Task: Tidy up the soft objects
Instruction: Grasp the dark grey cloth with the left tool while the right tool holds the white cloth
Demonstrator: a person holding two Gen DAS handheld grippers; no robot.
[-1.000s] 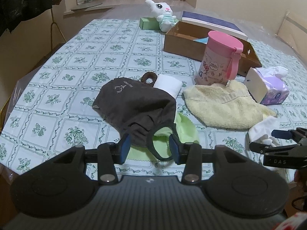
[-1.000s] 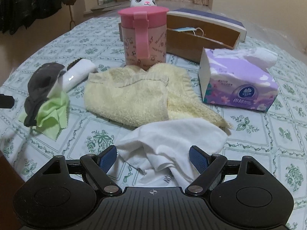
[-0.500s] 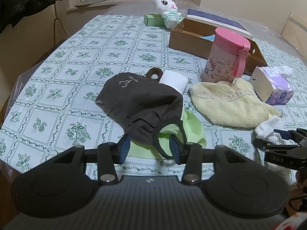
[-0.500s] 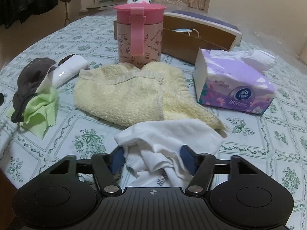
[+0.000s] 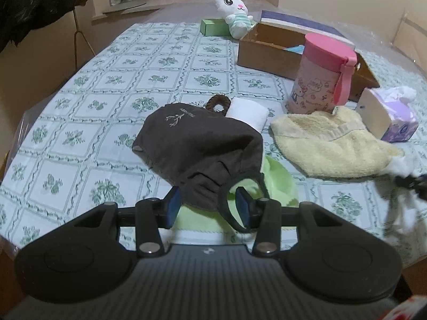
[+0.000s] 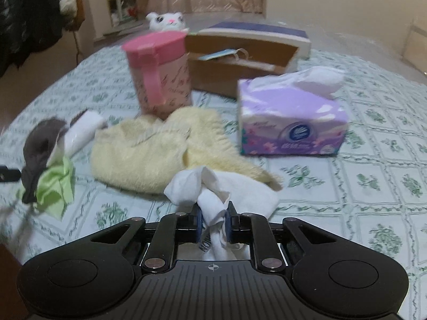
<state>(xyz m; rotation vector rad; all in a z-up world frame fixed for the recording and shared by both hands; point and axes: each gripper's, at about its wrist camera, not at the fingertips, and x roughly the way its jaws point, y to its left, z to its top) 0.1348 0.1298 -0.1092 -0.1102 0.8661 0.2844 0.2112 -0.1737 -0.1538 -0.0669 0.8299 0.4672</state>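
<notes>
My right gripper (image 6: 213, 222) is shut on a white sock (image 6: 213, 202), bunched between its fingers just above the tablecloth, in front of a yellow towel (image 6: 149, 154). My left gripper (image 5: 207, 206) is open, its fingers on either side of the near edge of a dark brown cloth pouch (image 5: 197, 144) that lies on a light green cloth (image 5: 277, 178). The right gripper and the sock show blurred at the right edge of the left wrist view (image 5: 403, 181). A white rolled cloth (image 5: 248, 112) lies behind the pouch.
A pink lidded cup (image 5: 320, 82), a purple tissue box (image 6: 291, 125) and an open brown cardboard box (image 5: 269, 53) stand behind the towel. A white plush rabbit (image 5: 234, 13) and a green box (image 5: 213, 26) sit at the far end. The table's left edge (image 5: 26, 122) is close.
My right gripper has closed on the white sock and lifted it slightly off the table. My left gripper stays open by the pouch and has shifted a little.
</notes>
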